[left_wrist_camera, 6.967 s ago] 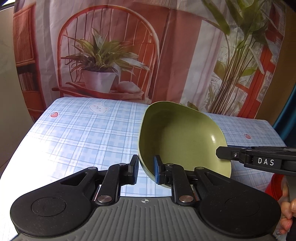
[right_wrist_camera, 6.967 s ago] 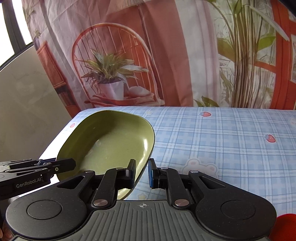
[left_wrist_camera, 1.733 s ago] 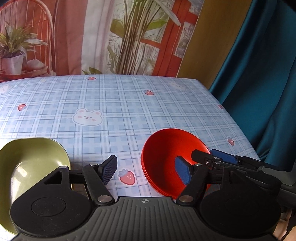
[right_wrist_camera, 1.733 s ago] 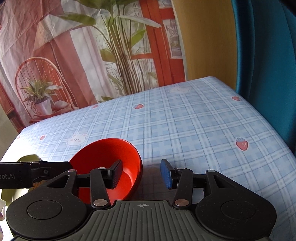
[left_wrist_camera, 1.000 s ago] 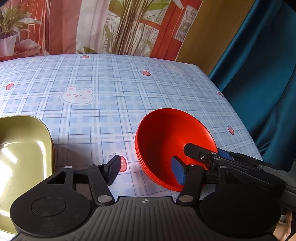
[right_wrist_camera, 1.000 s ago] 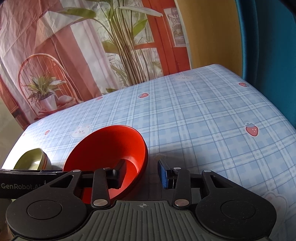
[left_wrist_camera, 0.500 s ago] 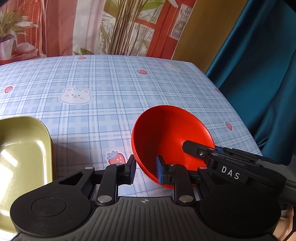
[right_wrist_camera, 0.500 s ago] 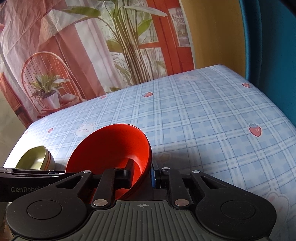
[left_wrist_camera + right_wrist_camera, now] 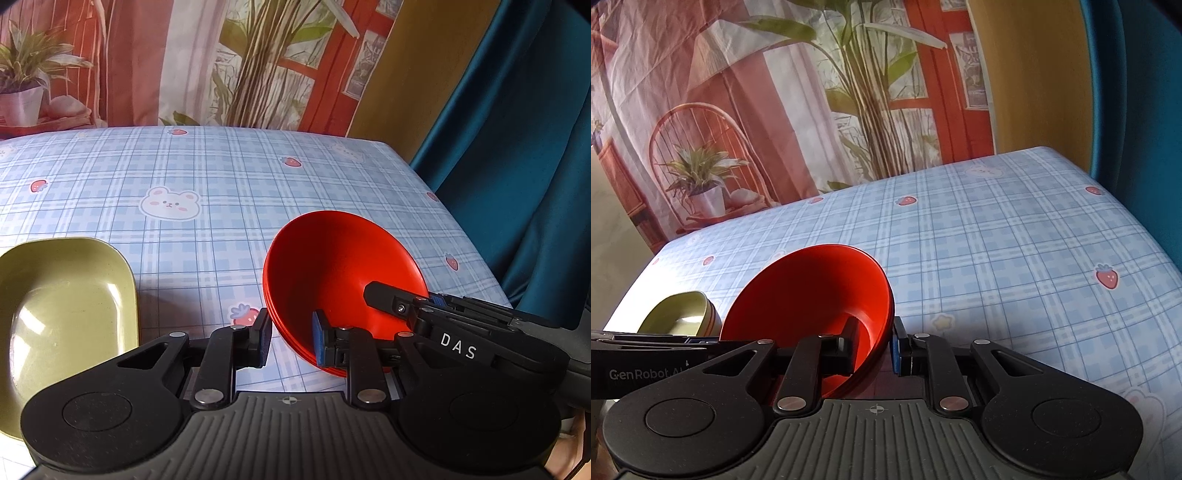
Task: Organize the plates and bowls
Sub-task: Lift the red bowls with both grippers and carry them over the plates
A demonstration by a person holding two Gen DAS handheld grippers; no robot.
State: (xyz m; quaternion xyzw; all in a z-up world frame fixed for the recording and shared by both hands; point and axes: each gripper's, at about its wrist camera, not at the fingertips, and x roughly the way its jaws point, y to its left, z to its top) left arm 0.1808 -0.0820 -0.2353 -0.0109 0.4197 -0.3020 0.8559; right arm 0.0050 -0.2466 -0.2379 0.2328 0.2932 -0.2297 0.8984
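A stack of red bowls (image 9: 332, 273) is tilted up above the near right of the table. My left gripper (image 9: 291, 338) is shut on its near left rim, one finger inside and one outside. My right gripper (image 9: 873, 345) is shut on its near right rim; the bowls also show in the right wrist view (image 9: 809, 295). The right gripper's fingers (image 9: 388, 299) reach into the bowl in the left wrist view. A green oblong bowl stack (image 9: 62, 314) rests at the near left, seen also in the right wrist view (image 9: 679, 312).
The table carries a blue plaid cloth (image 9: 221, 184) with bears and strawberries. Its right edge (image 9: 461, 229) drops off beside a teal curtain (image 9: 517, 147). A printed backdrop (image 9: 775, 110) hangs behind the far edge.
Both grippers were open around the red bowls a second ago and have closed on the rim. The red stack has tilted and lifted slightly. Earlier still, both held the green bowl.
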